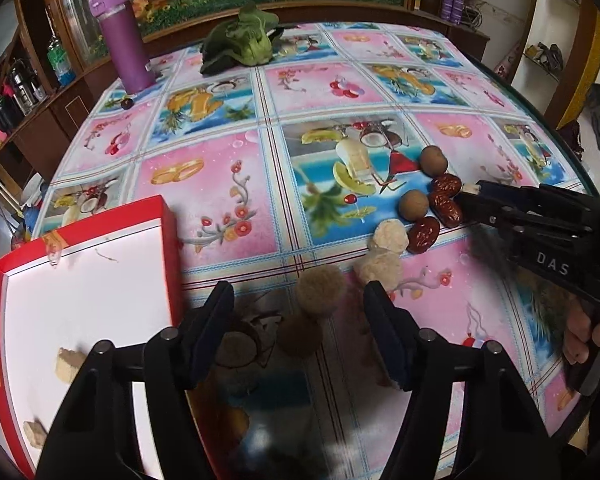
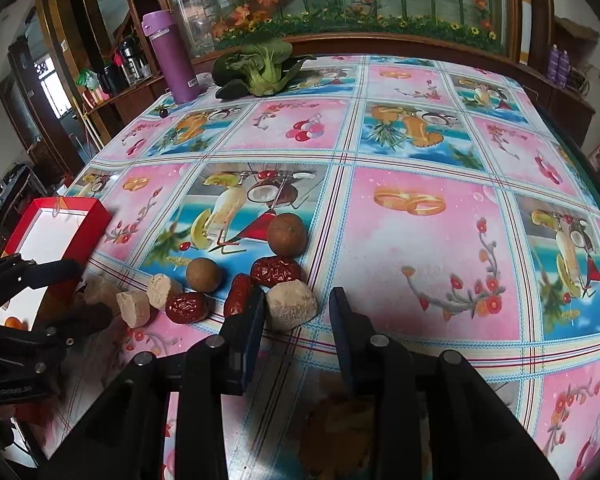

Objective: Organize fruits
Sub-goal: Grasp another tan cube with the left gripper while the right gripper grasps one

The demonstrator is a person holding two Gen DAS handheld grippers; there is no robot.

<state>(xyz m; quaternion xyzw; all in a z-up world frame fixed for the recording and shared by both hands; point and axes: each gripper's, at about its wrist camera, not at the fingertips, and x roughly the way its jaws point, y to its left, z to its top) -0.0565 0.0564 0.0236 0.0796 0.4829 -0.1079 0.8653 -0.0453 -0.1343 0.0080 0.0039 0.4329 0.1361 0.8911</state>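
On the patterned table [image 1: 220, 168] lie two brown round fruits [image 2: 287, 235] [image 2: 204, 275], three red dates [image 2: 276, 272] and several beige chunks [image 2: 134, 308]. My right gripper [image 2: 298, 314] is open, its fingers on either side of one beige chunk [image 2: 292, 304]; in the left wrist view the right gripper [image 1: 466, 196] reaches in by the dates [image 1: 446, 208]. My left gripper [image 1: 299, 292] is open around a round beige piece [image 1: 320, 290] beside the red box [image 1: 168, 248]. Two beige pieces [image 1: 70, 364] lie inside that box. The left gripper [image 2: 76, 296] also shows at the right wrist view's left edge.
A purple bottle [image 1: 124, 40] and a green leafy vegetable [image 1: 244, 42] stand at the table's far side, in front of a wooden cabinet. The glossy tabletop mirrors the objects. The table's rounded edge [image 2: 592, 184] runs along the right. A hand [image 1: 584, 336] holds the right gripper.
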